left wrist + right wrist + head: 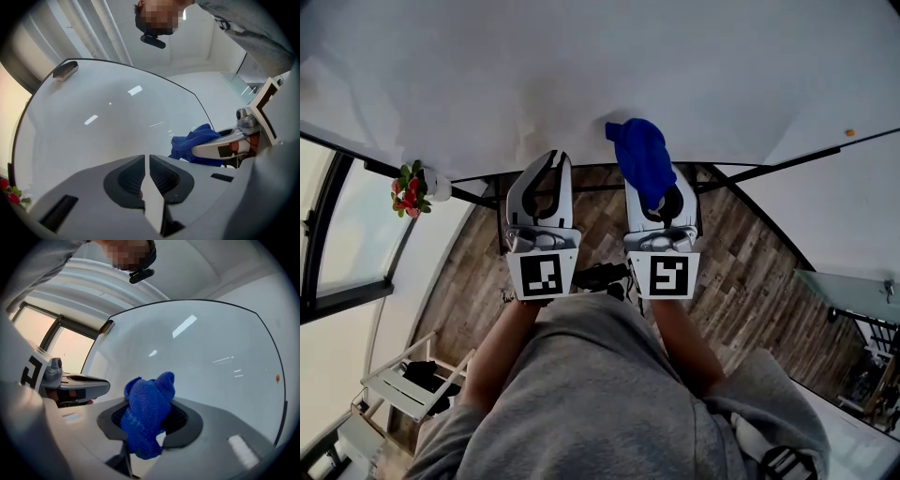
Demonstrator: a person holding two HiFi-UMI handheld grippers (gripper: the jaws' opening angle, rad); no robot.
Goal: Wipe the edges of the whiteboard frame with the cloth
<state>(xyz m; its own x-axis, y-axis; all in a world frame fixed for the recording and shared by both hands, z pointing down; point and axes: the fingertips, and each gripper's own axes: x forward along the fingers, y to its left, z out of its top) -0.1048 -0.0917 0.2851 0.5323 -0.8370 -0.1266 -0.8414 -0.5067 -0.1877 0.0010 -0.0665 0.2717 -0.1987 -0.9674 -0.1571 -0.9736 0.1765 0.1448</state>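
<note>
The right gripper [662, 202] has its fingers clamped on the blue cloth [641, 155]. The cloth bunches out ahead of them, over the lower edge of the whiteboard [581, 66] frame [787, 161]; whether it touches is unclear. That edge runs left to right, so I judge the wipe should travel sideways along it. The left gripper [547, 169], beside the right one at the same edge, has its fingers closed on nothing.

Deep blue cloth [642, 159], white whiteboard [581, 75], thin black frame [825, 151], white left gripper [553, 159] and right gripper [661, 187] bearing black-and-white square markers [546, 276], brown plank floor [750, 281] below the whiteboard, red flowers [408, 197] left of it.
</note>
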